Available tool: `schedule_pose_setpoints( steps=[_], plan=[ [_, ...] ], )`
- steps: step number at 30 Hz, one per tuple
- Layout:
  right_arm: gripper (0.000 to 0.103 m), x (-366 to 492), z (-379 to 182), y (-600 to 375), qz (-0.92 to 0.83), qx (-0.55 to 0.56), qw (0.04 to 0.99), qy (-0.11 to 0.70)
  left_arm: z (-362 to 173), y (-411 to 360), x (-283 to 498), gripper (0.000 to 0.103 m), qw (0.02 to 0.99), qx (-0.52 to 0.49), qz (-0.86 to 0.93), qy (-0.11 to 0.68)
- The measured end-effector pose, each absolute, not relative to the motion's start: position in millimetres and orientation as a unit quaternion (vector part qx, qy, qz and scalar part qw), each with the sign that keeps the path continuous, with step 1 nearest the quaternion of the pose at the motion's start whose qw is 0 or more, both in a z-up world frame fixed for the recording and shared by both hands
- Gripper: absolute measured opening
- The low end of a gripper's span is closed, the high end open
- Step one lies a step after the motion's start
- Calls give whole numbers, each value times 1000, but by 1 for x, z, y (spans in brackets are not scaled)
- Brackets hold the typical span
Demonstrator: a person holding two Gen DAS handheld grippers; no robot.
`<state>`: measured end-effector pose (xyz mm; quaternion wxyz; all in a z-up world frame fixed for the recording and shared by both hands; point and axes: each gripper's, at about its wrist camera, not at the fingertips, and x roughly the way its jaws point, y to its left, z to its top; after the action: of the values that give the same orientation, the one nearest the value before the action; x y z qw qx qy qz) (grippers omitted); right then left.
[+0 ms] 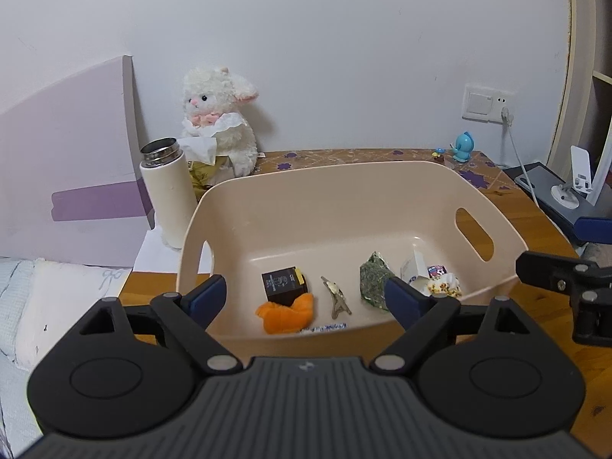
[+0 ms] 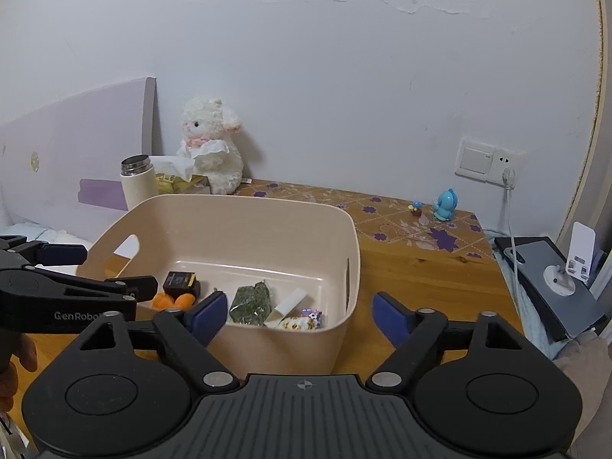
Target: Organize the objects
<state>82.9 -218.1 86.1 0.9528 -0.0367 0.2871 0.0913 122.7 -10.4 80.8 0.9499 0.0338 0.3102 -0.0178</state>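
From the left wrist view, the left gripper (image 1: 306, 298) hangs over the near rim of a beige plastic basket with cut-out handles (image 1: 382, 176), its blue-padded fingers (image 1: 208, 298) spread wide apart and holding nothing. The basket stands on a wooden table with a purple flower pattern (image 1: 508, 206). On the basket floor lie a small black box with a yellow edge (image 1: 284, 285), an orange plush piece (image 1: 287, 313) touching the box's front, a metal hair clip (image 1: 336, 298), a green foil packet (image 1: 375, 279) and a white printed wrapper (image 1: 432, 277) toward the right wall. Just left of the basket stands a white insulated bottle with an open steel mouth (image 1: 168, 195); behind it a white plush lamb (image 1: 222, 114) sits against the wall. A small blue figurine (image 1: 464, 147) stands at the table's far right corner. The right gripper (image 1: 570, 290) shows at the right edge, beside the basket.

From the right wrist view, the right gripper (image 2: 302, 315) hovers at the basket's (image 2: 244, 210) near right corner, fingers (image 2: 390, 319) wide apart and empty: one finger over the basket, the other over the bare table (image 2: 420, 267). The left gripper (image 2: 84, 267) reaches in over the basket's left rim. The black box (image 2: 179, 283), the orange plush (image 2: 172, 300), the green packet (image 2: 250, 302) and the wrapper (image 2: 302, 319) lie inside.
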Motion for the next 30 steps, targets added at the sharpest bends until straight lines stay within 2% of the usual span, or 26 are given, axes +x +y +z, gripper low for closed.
schedule_pose_setpoints(
  steps=[15, 30],
  plan=[
    [89, 34, 82, -227, 93, -25, 953, 288, 87, 1, 59, 91, 954, 24, -18, 299],
    [98, -28, 94, -221, 99, -48, 959, 262, 95, 6, -9, 91, 954, 0, -5, 301]
  ],
)
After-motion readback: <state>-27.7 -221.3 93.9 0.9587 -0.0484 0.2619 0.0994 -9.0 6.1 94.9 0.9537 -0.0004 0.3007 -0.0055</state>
